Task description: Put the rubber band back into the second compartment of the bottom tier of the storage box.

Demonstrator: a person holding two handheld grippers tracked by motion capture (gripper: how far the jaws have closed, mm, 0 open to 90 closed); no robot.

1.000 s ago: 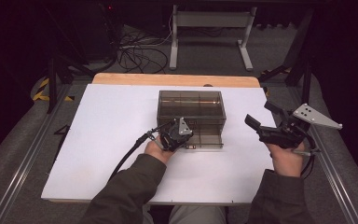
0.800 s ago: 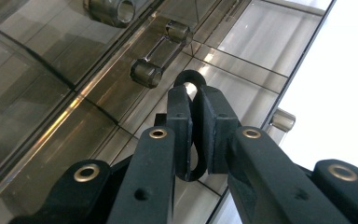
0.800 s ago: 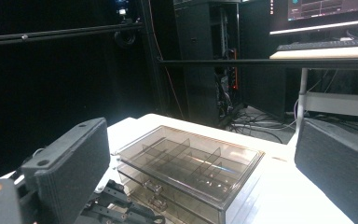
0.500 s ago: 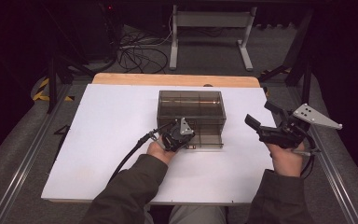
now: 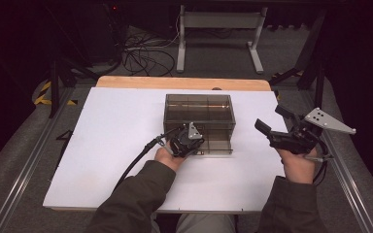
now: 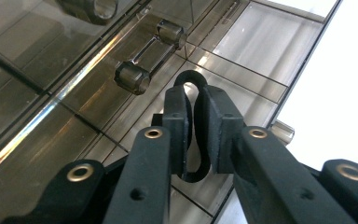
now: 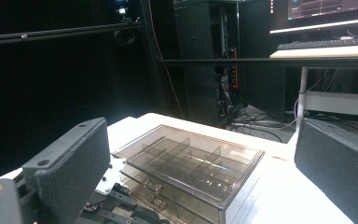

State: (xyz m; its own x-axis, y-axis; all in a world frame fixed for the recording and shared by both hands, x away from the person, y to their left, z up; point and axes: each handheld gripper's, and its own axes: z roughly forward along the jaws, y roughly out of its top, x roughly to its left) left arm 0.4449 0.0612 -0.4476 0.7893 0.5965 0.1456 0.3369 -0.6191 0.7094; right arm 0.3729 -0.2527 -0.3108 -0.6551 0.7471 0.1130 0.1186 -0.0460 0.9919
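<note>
Item: smoky clear plastic drawer cabinet, lidded, with divided compartments visible through the top; stands at centre of the high view on the white tabletop
Lowest drawer: drawer projecting slightly from the cabinet front, toward the lower edge of the frame
Drawer handle: bar handle on two round posts, upper centre of the left gripper view
Left gripper: left gripper against the cabinet front, lower centre of the high view; jaws together, clamped on a thin black looped band that sticks out above and below the pads, just below the handle
Right gripper: right gripper held off the right edge of the tabletop, well apart from the cabinet; jaws wide apart, nothing between them
Right gripper view: cabinet at lower centre, between the two pads
</note>
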